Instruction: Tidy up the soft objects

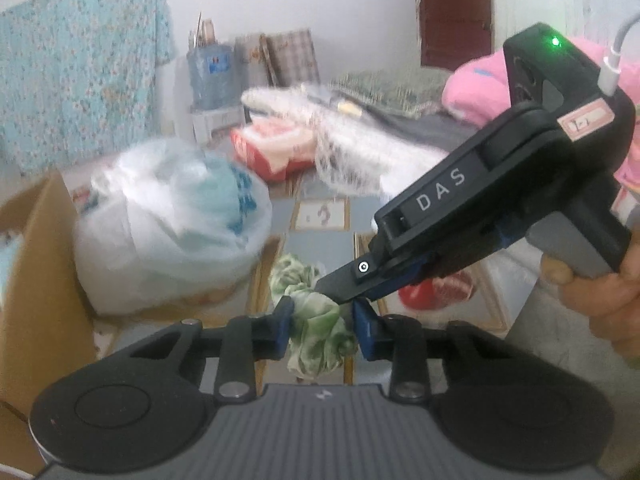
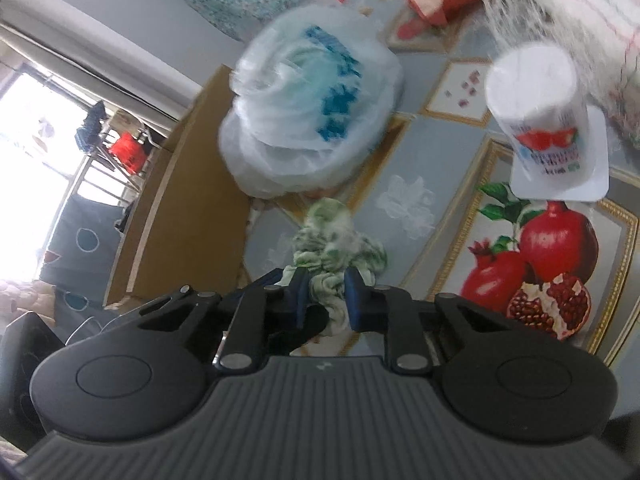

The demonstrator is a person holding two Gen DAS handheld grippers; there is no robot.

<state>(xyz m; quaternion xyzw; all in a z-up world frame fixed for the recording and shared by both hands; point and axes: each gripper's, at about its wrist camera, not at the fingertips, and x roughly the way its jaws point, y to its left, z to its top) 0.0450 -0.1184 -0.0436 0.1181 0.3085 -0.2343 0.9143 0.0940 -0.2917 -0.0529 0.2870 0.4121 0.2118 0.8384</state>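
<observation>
A crumpled green-and-white cloth [image 1: 320,320] hangs just above the patterned floor mat [image 1: 320,216]. In the left wrist view my left gripper [image 1: 324,330] has its blue pads [image 1: 282,326] pressed against both sides of the cloth. My right gripper [image 1: 344,296] reaches in from the right, held by a hand [image 1: 592,292], and its tips pinch the cloth's upper edge. In the right wrist view the same cloth [image 2: 332,240] bunches up between the blue pads [image 2: 354,300] of my right gripper [image 2: 326,298], which is shut on it.
A white plastic bag [image 1: 168,224] of teal fabric sits on a cardboard box [image 1: 36,272] to the left. A red-and-white package [image 1: 272,152] and a mesh cloth [image 1: 344,160] lie farther back. A white tub with a red label [image 2: 536,120] stands on the mat.
</observation>
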